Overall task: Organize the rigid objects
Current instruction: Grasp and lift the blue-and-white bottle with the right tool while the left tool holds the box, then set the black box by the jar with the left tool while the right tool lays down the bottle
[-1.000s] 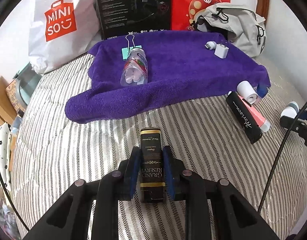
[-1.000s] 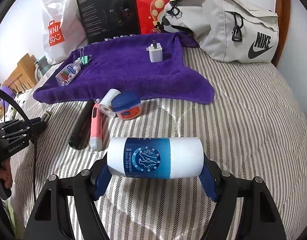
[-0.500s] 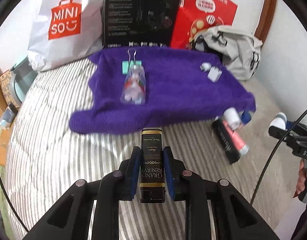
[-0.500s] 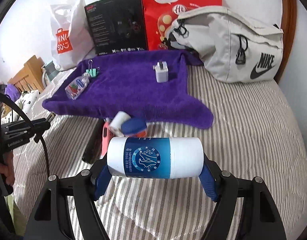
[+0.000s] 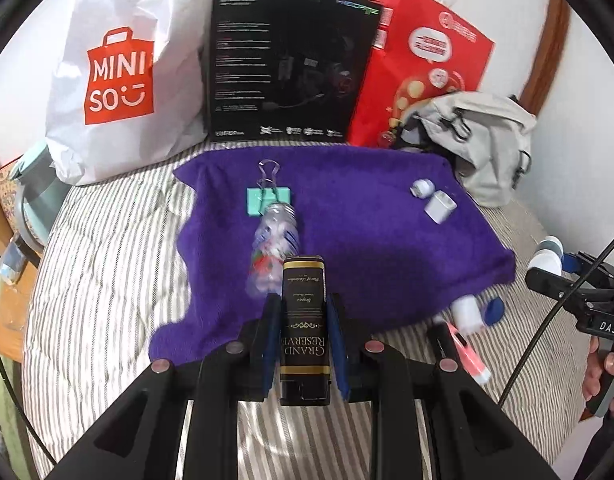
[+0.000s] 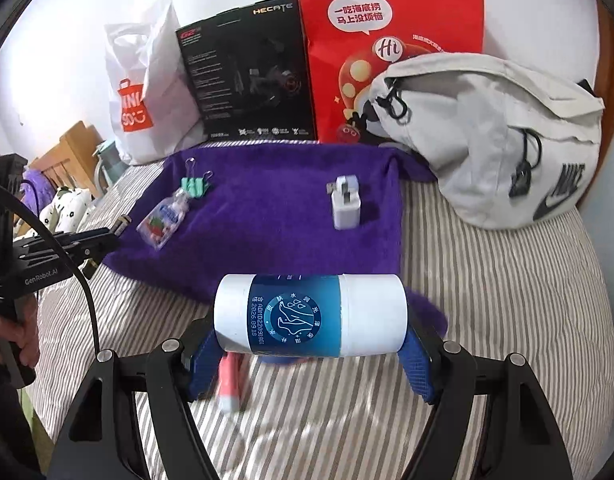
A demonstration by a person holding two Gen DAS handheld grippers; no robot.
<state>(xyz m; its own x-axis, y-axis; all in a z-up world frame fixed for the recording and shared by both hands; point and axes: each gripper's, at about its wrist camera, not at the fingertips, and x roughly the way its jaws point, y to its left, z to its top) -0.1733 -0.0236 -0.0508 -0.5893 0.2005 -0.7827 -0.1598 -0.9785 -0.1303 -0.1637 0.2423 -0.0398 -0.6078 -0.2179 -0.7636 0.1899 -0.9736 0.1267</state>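
One black tin (image 5: 303,320), clamped upright in the left gripper (image 5: 303,344); one white-and-blue bottle (image 6: 310,315), gripped crosswise by the right gripper (image 6: 310,364), both above the towel's near edge. On one purple towel (image 6: 267,216): one clear bottle (image 6: 163,220), one charger (image 6: 346,208); clip count differs by view.

Pink tube (image 6: 229,380) motion-blurred and half hidden behind white-and-blue bottle (image 6: 310,316), clear bottle (image 5: 273,248) smeared with its near end behind black tin (image 5: 305,320), fine print on black box (image 5: 283,64) unreadable, white shopping bag (image 5: 115,64) cut by the frame top
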